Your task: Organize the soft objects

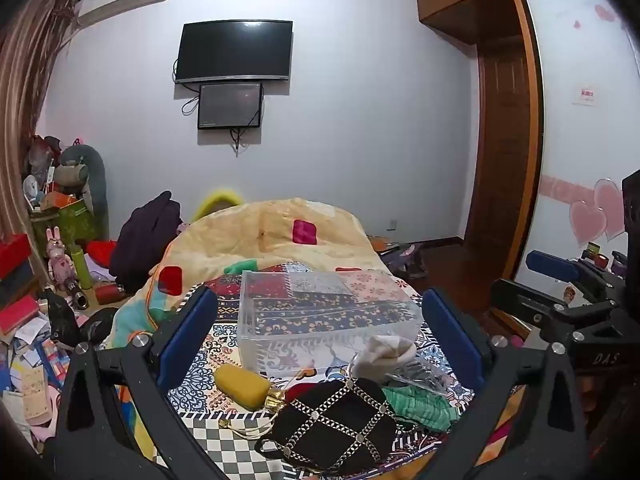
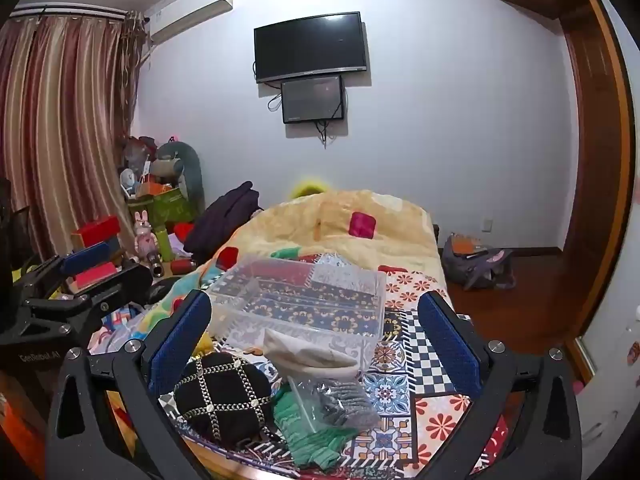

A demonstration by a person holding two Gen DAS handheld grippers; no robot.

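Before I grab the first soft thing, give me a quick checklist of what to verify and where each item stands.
1. Left tongs open and holding nothing: ok.
2. Right tongs open and holding nothing: ok.
3. Clear plastic rectangular box upright on the patterned bedspread, with nothing in it: ok.
4. Soft things within view, near the box: black quilted pouch with gold chain, cream knitted sock, green knitted cloth, yellow sponge block: ok.
5. Green cloth free to lift: not ok, a clear plastic bag lies partly over it.
6. Sock lies outside the box, not draped on its rim: cannot tell.
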